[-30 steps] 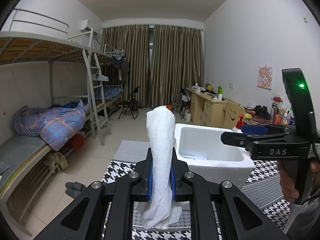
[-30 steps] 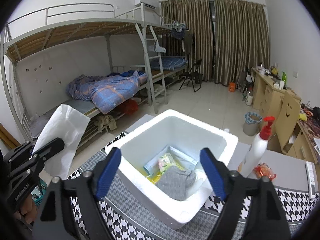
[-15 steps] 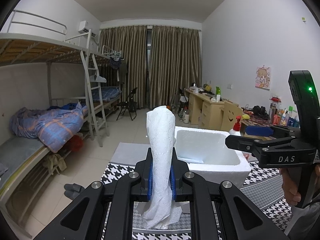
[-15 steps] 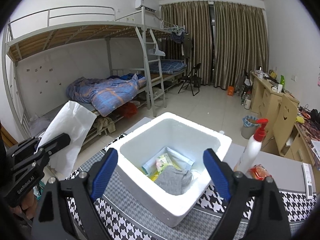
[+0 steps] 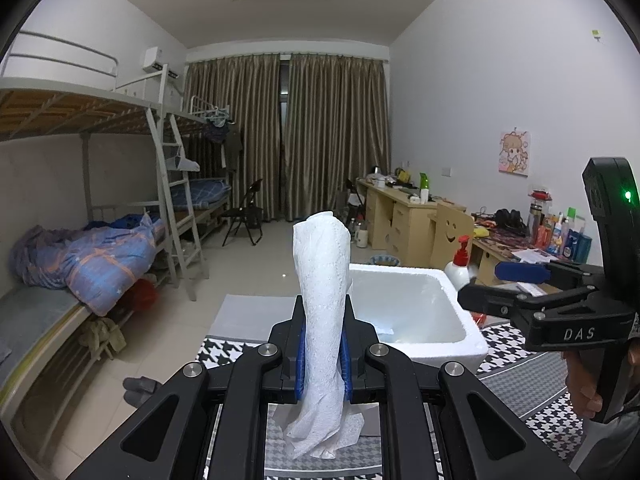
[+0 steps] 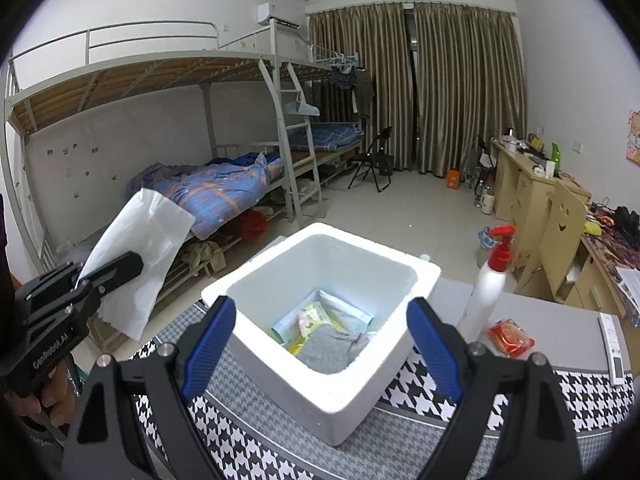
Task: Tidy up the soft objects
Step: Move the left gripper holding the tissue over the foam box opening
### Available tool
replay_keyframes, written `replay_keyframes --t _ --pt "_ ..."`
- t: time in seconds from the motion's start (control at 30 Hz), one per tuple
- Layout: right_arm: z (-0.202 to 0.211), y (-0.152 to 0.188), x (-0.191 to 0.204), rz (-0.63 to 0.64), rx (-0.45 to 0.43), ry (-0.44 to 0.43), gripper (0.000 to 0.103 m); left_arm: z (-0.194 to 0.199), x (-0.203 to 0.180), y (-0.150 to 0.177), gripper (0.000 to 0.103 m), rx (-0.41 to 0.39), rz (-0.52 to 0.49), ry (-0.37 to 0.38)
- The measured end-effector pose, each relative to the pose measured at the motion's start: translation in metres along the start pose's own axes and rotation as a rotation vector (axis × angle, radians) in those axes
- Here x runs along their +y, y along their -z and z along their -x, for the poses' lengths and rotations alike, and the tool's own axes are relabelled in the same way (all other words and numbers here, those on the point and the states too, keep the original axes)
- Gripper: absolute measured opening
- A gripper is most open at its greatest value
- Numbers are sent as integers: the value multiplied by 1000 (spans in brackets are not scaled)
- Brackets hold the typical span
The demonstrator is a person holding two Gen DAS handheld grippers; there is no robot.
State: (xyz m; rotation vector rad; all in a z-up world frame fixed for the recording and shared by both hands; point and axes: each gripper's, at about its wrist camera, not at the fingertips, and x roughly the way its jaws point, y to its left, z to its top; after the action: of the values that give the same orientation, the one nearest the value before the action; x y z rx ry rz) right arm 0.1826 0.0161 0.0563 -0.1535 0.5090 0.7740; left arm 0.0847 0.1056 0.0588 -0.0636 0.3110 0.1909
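Observation:
My left gripper [image 5: 323, 354] is shut on a white paper towel [image 5: 322, 316] that stands up between its blue pads and droops below them. In the right wrist view the same towel [image 6: 140, 256] hangs at the left from the left gripper [image 6: 120, 266], held above the table's left edge. A white foam box [image 6: 320, 384] sits on the houndstooth tablecloth [image 6: 400, 440]. Inside it lie a grey cloth [image 6: 332, 346] and some packets [image 6: 316, 318]. My right gripper [image 6: 320, 352] is open, its fingers [image 6: 210, 338] spread just in front of the box. From the left wrist it shows at the right [image 5: 520, 280].
A white pump bottle [image 6: 490, 284] with a red top stands right of the box, with a red packet [image 6: 510, 338] and a remote [image 6: 612, 346] nearby. Bunk beds [image 6: 220, 184] line the left wall; desks [image 6: 528, 188] and a wooden chair [image 6: 560, 224] stand at the right.
Both views have drifted slightly. The towel stays clamped in the left gripper and the right gripper's fingers stay spread before the box.

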Motion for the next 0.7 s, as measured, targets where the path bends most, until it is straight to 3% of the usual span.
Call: replay_keyframes --t 0.7 --pt "21 11 -23 -40 -19 57 90 -14 -18 -17 14 0 -25 69"
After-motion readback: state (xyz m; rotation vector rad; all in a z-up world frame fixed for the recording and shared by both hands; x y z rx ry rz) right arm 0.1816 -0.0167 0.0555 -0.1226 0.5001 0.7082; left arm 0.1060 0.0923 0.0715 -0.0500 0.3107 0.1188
